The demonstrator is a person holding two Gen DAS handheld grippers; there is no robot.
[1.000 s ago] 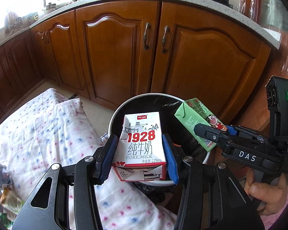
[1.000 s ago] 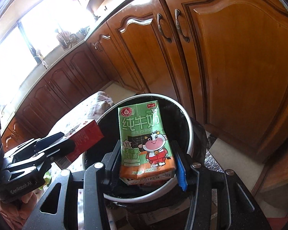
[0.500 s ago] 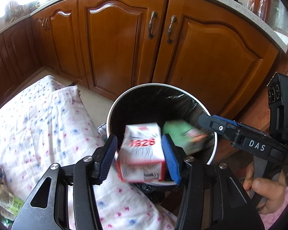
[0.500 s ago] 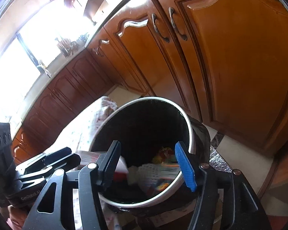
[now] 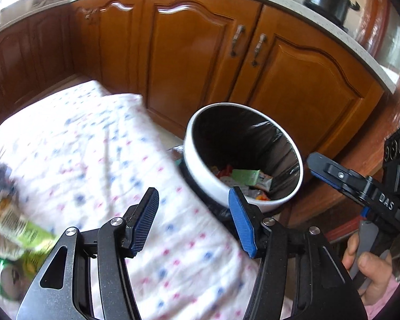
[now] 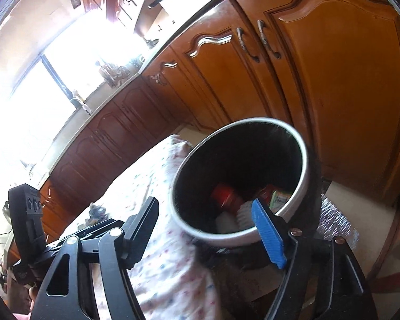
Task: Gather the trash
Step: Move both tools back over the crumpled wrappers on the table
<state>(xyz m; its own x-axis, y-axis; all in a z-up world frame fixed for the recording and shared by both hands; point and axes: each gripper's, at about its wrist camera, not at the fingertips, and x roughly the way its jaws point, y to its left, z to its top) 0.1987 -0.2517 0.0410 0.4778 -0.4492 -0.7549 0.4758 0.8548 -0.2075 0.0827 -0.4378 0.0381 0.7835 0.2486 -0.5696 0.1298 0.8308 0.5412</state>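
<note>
Both grippers empty: left gripper [image 5: 193,220] half open, right gripper [image 6: 209,226] opening; remaining wrappers [image 5: 16,229] lie on the dotted cloth [image 5: 98,144], lower left of the left fingers, nearer that hand, away from the bin [image 5: 200,160].

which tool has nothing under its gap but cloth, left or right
The left tool: only the dotted cloth shows between its fingers. The right tool's opening jaws frame the bin rim.

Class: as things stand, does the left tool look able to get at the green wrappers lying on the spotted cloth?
Probably yes: the left tool is open and empty, and nothing lies between it and the green wrappers on the cloth.
</note>
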